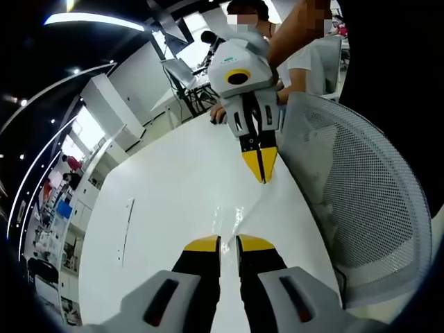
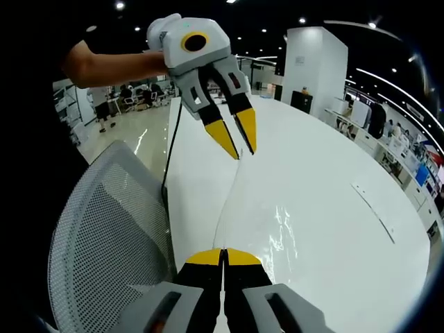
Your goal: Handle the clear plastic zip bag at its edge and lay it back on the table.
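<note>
Right gripper (image 2: 223, 254) pinching shut on the clear zip bag's (image 2: 258, 208) near edge. Stretching ahead over the white worktop (image 2: 333, 229), bag seemingly reaching left gripper (image 2: 240, 147), jaws slightly parted. Mesh chair (image 2: 104, 236) standing alongside.

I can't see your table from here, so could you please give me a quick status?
Right gripper shut on zip bag edge. Left gripper jaws slightly apart at the other edge. Bag stretched between them above white table. Mesh chair alongside.
</note>
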